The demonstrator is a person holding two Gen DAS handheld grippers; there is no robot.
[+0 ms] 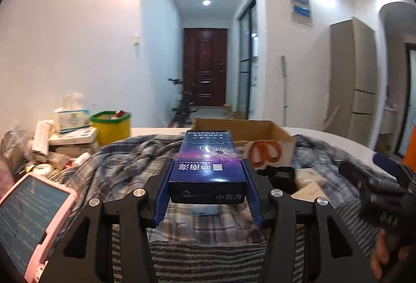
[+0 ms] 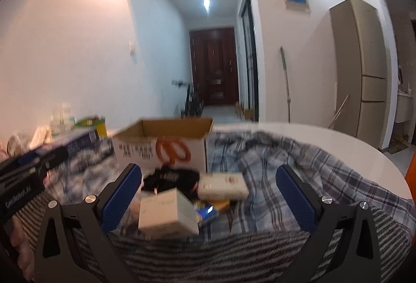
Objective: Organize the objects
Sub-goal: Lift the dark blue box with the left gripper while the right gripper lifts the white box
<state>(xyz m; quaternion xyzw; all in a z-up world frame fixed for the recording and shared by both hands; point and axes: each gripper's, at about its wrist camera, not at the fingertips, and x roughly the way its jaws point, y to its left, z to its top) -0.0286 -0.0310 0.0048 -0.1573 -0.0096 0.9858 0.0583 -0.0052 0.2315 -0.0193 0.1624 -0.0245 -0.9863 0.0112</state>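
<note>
A dark blue carton point(image 1: 207, 166), glossy card printed with a purple starburst and white characters, sits clamped between the ribbed blue pads of the left gripper point(image 1: 207, 179), held clear of the cloth at centre frame in the left wrist view. Behind it, centre right, stands an open cardboard box point(image 1: 244, 135), brown inside, its white front marked with an orange loop. A rumpled blue plaid cloth point(image 1: 130, 158) spreads beneath, with a grey striped knit fabric point(image 1: 208, 257) along the bottom edge. At lower left, a tablet in a soft pink case point(image 1: 28, 218) shows a lit screen; above it a heap of paper packets, a tissue pack point(image 1: 71, 119) and a round yellow tub point(image 1: 111, 127) with a green rim crowd the left middle.

The right wrist view, somewhat blurred, shows what the carton hides: the right gripper point(image 2: 208, 189), jaws spread wide and holding nothing, frames a cluster at lower centre: a white box point(image 2: 166, 212), a flat pale pack point(image 2: 223, 184), a black bundle point(image 2: 171, 177) and a small blue-and-yellow item point(image 2: 208, 210). The curved edge of a smooth white table point(image 2: 338, 145) fills its right side. The held carton appears there at middle left, seen side-on.
</note>
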